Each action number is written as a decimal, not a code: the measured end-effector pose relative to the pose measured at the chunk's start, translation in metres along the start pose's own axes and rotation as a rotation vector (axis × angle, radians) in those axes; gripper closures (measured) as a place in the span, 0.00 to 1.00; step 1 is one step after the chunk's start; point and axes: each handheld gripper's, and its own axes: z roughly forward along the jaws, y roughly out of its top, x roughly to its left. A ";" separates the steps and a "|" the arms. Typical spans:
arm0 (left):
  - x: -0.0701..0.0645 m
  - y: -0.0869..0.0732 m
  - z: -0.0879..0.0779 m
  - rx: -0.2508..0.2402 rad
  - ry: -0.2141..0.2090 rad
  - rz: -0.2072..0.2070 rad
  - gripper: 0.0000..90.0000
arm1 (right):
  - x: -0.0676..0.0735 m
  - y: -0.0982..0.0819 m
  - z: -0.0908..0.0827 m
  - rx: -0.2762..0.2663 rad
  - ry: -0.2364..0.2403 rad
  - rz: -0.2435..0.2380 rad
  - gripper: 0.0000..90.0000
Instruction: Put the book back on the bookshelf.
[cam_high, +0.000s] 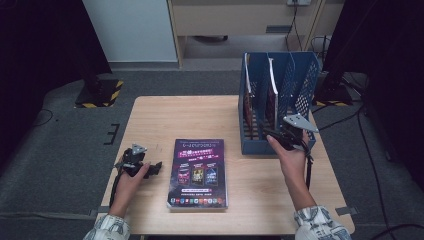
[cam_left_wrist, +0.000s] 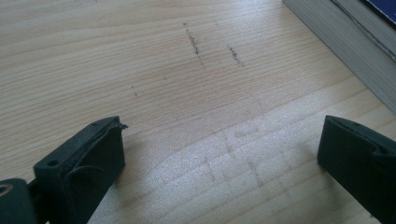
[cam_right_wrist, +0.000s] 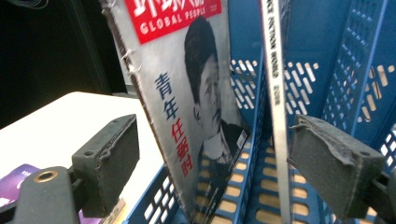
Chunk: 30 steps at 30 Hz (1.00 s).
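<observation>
A thick book with a dark purple cover (cam_high: 198, 172) lies flat on the wooden table (cam_high: 165, 120). My left gripper (cam_high: 154, 168) rests just left of it, open over bare wood (cam_left_wrist: 187, 93); its jaws (cam_left_wrist: 224, 135) hold nothing, and the book's page edge (cam_left_wrist: 345, 51) passes at the upper right. My right gripper (cam_high: 268, 134) is at the front of the blue file rack (cam_high: 307, 85), open (cam_right_wrist: 212, 140). Ahead of its jaws stand a worn "Global People" magazine (cam_right_wrist: 187, 93) and a thin white-spined magazine (cam_right_wrist: 275, 93) in the rack's slots (cam_right_wrist: 345, 70).
The rack stands at the table's right rear; its rightmost slot looks unfilled. A corner of the purple book (cam_right_wrist: 14, 182) shows low in the right gripper view. Dark stands and cables sit on the grey floor (cam_high: 75, 150) around the table.
</observation>
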 end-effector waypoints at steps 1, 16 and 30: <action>0.000 0.000 0.000 0.000 0.000 0.000 0.00 | 0.001 -0.002 -0.001 0.002 0.003 0.002 0.19; 0.000 0.000 0.000 0.000 0.000 -0.002 0.00 | 0.014 -0.017 -0.005 0.028 0.044 -0.007 0.18; -0.001 0.000 0.000 0.000 0.001 -0.003 0.00 | 0.036 -0.024 -0.012 0.060 0.125 -0.036 0.19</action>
